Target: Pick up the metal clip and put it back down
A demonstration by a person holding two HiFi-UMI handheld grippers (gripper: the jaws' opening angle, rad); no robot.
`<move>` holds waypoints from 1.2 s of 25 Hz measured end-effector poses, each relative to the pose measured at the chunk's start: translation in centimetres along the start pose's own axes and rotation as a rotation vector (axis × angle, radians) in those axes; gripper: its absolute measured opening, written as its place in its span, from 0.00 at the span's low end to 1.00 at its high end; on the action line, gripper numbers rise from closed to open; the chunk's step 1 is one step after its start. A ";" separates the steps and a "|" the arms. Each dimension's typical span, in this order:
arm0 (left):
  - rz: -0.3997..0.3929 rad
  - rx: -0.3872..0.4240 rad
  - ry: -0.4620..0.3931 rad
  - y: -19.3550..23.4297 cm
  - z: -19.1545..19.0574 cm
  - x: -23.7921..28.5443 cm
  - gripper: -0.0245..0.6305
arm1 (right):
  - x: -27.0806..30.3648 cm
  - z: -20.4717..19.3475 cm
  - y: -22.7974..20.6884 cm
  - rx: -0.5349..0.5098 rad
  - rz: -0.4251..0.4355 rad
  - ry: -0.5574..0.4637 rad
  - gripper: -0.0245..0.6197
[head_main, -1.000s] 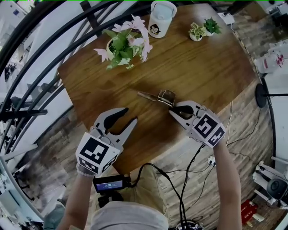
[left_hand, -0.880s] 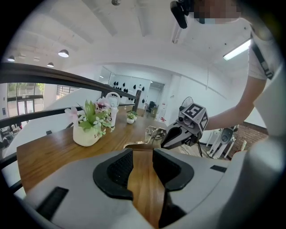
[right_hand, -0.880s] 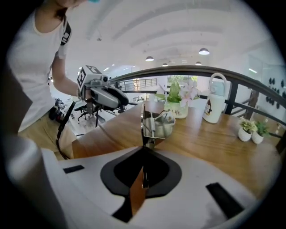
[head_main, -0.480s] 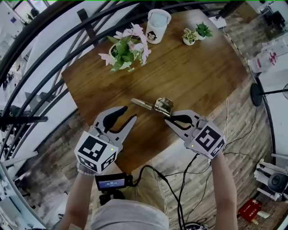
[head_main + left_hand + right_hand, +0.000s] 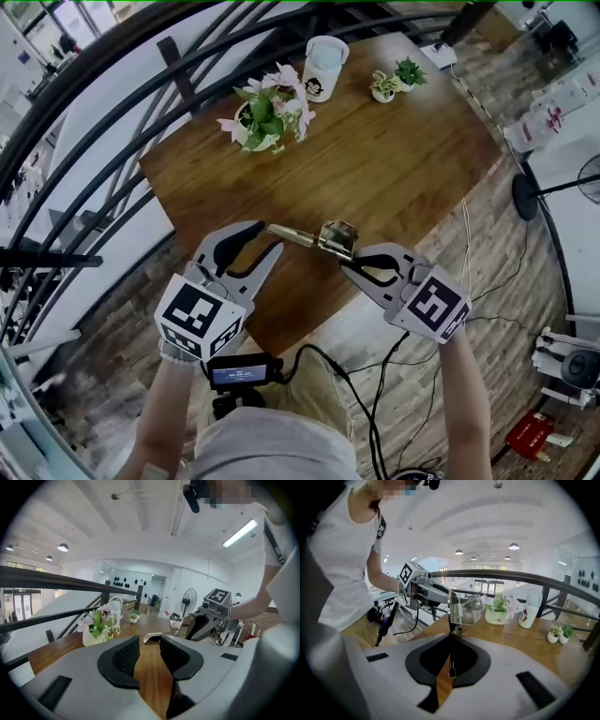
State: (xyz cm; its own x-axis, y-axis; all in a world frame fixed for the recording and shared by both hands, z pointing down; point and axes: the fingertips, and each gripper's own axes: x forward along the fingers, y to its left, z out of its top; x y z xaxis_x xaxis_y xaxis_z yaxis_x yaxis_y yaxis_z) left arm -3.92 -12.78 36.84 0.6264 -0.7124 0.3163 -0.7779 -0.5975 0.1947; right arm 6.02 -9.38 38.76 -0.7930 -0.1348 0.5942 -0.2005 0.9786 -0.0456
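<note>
An open, loft-like office or studio. A wooden table (image 5: 394,159) stands by a dark railing (image 5: 112,84) at the edge of an upper level, on a plank floor (image 5: 506,253) with cables (image 5: 378,403) trailing near. Far on the table are flowers (image 5: 267,117), a cup (image 5: 323,67) and small plants (image 5: 394,80). A white ceiling carries round lamps (image 5: 64,547) and a tube light (image 5: 240,533), and a fan (image 5: 189,599) stands at the far right.
</note>
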 end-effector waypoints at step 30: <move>-0.093 0.220 -0.141 -6.3 7.3 -7.8 0.25 | -5.3 6.6 7.0 -0.082 -0.150 -0.080 0.06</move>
State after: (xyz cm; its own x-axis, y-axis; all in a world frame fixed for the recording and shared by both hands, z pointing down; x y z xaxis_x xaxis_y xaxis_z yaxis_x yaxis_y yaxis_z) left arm -3.55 -6.17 26.38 0.7077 -0.6854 0.1713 -0.6964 -0.7176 0.0057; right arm 5.00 -2.81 30.00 -0.8014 -0.2889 0.5237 -0.2747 0.9556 0.1067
